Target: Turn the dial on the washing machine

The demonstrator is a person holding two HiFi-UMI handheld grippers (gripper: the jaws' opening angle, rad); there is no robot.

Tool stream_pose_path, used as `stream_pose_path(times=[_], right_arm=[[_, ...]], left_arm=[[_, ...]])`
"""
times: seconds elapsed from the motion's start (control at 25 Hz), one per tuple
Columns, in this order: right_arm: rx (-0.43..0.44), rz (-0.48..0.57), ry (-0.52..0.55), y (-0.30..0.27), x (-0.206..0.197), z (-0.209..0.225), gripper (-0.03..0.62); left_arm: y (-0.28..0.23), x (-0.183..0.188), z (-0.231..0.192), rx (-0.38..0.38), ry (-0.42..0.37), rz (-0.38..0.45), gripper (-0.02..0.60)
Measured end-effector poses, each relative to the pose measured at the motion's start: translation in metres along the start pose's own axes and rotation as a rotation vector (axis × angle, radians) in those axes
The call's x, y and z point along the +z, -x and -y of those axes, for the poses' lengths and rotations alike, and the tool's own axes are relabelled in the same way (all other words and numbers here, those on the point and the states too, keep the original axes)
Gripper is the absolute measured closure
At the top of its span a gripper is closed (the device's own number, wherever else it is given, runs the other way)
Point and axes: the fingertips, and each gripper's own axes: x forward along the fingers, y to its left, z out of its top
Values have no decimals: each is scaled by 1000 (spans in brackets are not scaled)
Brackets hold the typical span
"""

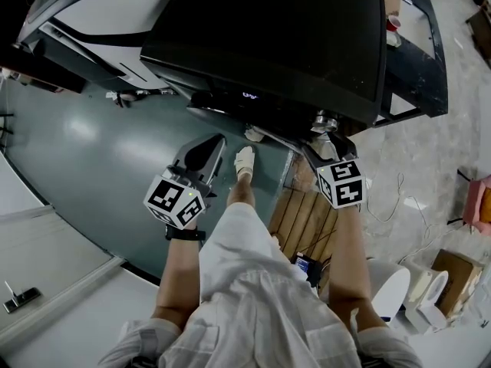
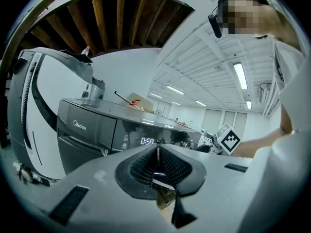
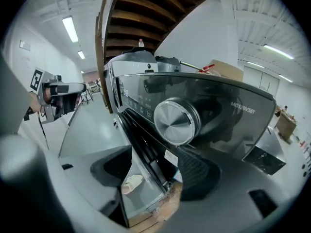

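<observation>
Our right gripper [image 3: 158,170], jaws wide, sits just before the dial [image 3: 176,121], not yet gripping it; grasp and turn are left. Our left gripper [image 2: 158,166] hangs closed, empty.

The glossy dark-grey washing machine front [image 3: 228,125] carries a round brushed-silver metal dial [image 3: 176,122] and a small display [image 2: 147,141] with pale digits. Both the left tongs [image 2: 157,152] and the right tongs [image 3: 158,171] are pale grey with black ribbed pads [image 3: 199,171] (their marker cubes [image 1: 175,202] show black-and-white squares). The smooth floor [image 1: 84,159] is teal-green, the slatted wooden pallet [image 1: 303,219] is warm brown, and the person's loose clothing [image 1: 253,282] is white.
</observation>
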Motion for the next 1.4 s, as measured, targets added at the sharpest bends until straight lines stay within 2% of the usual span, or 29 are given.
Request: stream_pose_path(times=[0.2,0.28,0.48,0.6,0.84,1.04,1.4], right_arm=[[39,5,-8,-8,2,-11,311],[54,58,4,-5,12,-18,361],[104,195,79,18,56,-42,356],[50,261,131,41,79,-34,356],[-54,182,274,33,74,-12,353],[-97,186,212,41,63,0,332],[-101,143,125,37,35,10,299]], left_arm=[[0,-1,2,0,-1,-3,565],[0,-1,3,0,-2,-5,565],[0,1,6,1,-3,-1,565],[-1,3,7,0,-4,5,565],[-6,4,13,-16,-7,7,565],[-5,4,13,-18,-7,3,565],[-9,0,17,-33,-5,-5,565]])
